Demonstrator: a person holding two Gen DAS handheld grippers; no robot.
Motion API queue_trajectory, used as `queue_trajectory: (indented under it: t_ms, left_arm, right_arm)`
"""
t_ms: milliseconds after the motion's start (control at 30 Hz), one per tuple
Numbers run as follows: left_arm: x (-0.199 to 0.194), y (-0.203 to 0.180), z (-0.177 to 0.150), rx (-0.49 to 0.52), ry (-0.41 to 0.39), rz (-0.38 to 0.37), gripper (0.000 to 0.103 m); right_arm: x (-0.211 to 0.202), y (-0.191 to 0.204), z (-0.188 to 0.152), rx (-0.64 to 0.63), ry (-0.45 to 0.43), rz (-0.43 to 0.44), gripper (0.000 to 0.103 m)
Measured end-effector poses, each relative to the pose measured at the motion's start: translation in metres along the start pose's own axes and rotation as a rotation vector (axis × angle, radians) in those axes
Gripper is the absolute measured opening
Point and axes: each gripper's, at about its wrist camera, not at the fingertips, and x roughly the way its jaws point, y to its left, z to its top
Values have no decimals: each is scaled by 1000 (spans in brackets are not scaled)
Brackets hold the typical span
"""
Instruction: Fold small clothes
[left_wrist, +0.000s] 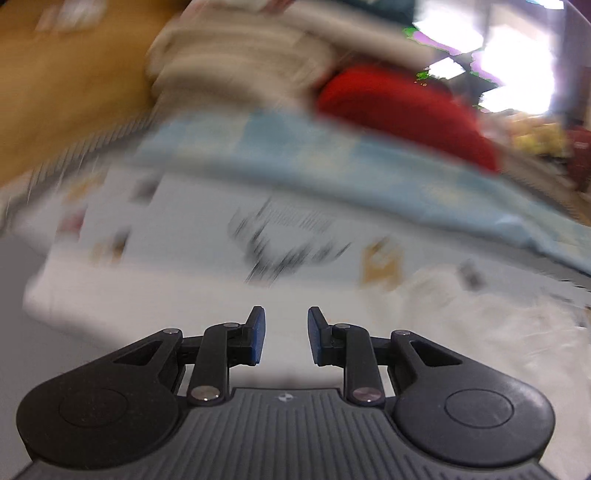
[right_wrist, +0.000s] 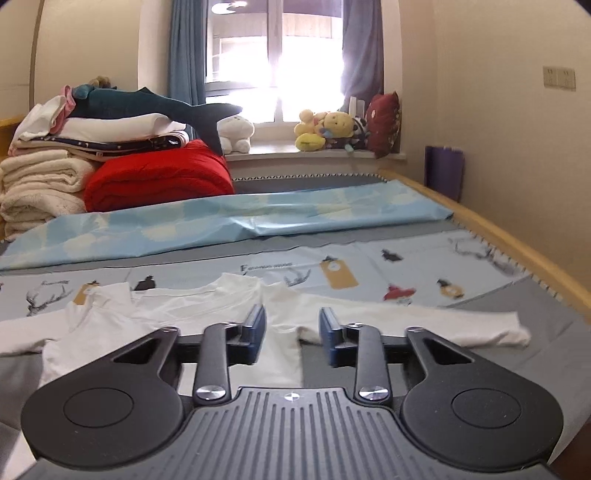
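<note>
Folding has not begun, by the look of it: the white shirt (right_wrist: 221, 306) lies spread flat on the bed (right_wrist: 517, 314), sleeves out to both sides, nearer the camera than the blue sheet (right_wrist: 221, 225). The right tool (right_wrist: 291, 334) is held just above the shirt's body w/ jaws parted wide, nothing between them. The left tool (left_wrist: 286, 334) is also parted and empty; its view is badly motion-blurred, so what lies under it can't be told beyond pale printed fabric.

Next move, as judged: a sleeve or side hem must be pinched & carried across the body, w/ the other tool probably needed to pin the cloth.

Counted: 1 shirt, 2 tools, 1 red quilt (right_wrist: 159, 177) beyond the blue sheet, 1 shark plush (right_wrist: 155, 105) atop the stack.
</note>
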Motion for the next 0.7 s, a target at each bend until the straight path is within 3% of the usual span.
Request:
queue_trajectory:
  t_ms: [33,100,200,300,500,700]
  left_arm:
    - [12,16,3,-84,44,28,27]
    - [25,45,8,-189,31,65,34]
    - [46,78,12,-243,56,163,41]
    - [63,118,10,-386,96,229,51]
    - [81,170,6,-574,155,209,58]
    - [92,184,14,-605,131,200,58]
  right_arm:
    - [-3,-3,3,-33,-14,-2,32]
    - [-6,-10,5,-69,-25,-25,32]
    - [-4,-32,4,80,7,-57,32]
    - [-1,-45,3,170,-12,-101,33]
    - [24,-43,1,113,51,-100,33]
    - [64,-30,-4,91,219,-64,33]
